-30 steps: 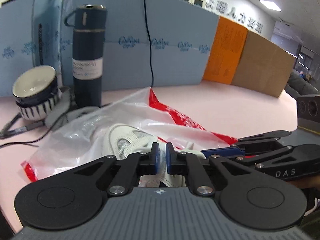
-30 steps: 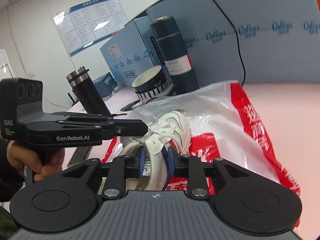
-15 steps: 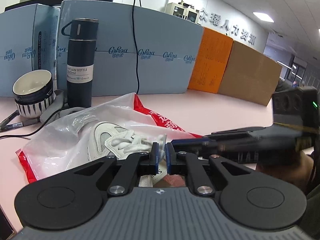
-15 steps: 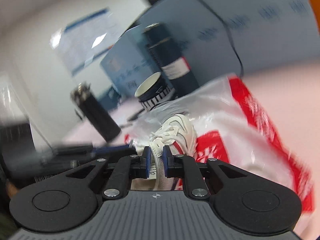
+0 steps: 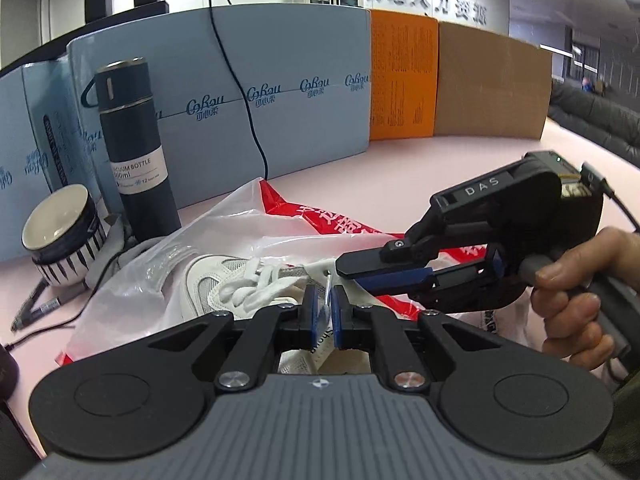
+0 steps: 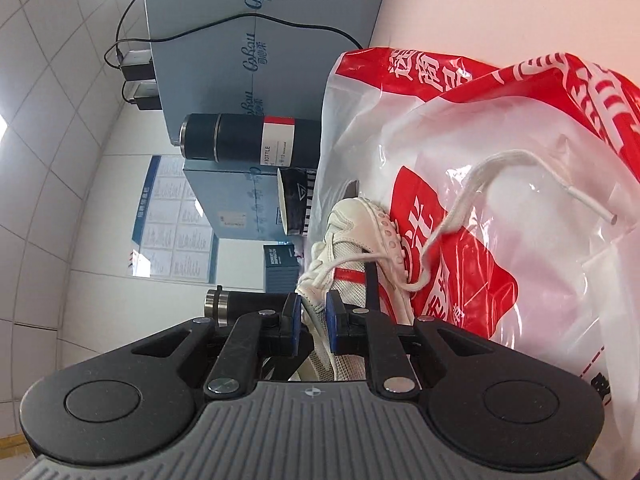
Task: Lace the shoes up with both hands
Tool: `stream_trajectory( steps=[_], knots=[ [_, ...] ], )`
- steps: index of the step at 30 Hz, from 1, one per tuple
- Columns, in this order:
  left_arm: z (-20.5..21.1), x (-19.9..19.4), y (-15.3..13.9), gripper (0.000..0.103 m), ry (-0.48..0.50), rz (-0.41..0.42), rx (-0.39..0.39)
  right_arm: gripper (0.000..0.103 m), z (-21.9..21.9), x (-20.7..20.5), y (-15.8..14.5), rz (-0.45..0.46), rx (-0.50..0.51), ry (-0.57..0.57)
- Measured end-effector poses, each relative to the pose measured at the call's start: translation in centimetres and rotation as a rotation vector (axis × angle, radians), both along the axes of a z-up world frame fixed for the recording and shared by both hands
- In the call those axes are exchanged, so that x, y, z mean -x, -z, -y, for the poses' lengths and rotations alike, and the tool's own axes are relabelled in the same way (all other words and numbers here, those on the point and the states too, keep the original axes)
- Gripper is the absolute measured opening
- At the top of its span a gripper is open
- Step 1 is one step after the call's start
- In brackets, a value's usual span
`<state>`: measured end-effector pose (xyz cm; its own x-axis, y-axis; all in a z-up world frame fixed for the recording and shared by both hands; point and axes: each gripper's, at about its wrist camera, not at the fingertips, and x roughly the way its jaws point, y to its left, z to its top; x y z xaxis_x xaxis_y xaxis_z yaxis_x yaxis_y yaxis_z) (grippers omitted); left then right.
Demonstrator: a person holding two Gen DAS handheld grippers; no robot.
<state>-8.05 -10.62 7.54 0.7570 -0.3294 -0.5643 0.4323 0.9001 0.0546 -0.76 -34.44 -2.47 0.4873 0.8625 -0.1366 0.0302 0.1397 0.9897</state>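
Two grippers working one white sneaker (image 5: pixel 224 284) on the plastic bag (image 6: pixel 500 208): left gripper (image 5: pixel 325 312) jaws pinch a lace tip, right gripper (image 6: pixel 313 320) jaws seemingly clamp the lace. Next we thread an eyelet.

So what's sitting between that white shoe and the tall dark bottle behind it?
In the left wrist view, only crumpled clear plastic bag lies between the white shoe and the dark bottle.
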Motion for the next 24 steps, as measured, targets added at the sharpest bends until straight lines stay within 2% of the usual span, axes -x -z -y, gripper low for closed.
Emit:
stream_trajectory(
  steps=[8,15,24],
  knots=[
    [1.3,-0.4,0.2,0.003,0.037,0.012,-0.128,0.015,0.3,0.2,0.1,-0.001,0.002,-0.002],
    [1.0,-0.1,0.1,0.004,0.031,-0.007,-0.121,0.016,0.3,0.2,0.2,0.001,0.007,-0.005],
    [1.1,1.3,0.0,0.005,0.033,-0.032,-0.154,0.016,0.4,0.1,0.1,0.003,0.013,-0.008]
  ],
)
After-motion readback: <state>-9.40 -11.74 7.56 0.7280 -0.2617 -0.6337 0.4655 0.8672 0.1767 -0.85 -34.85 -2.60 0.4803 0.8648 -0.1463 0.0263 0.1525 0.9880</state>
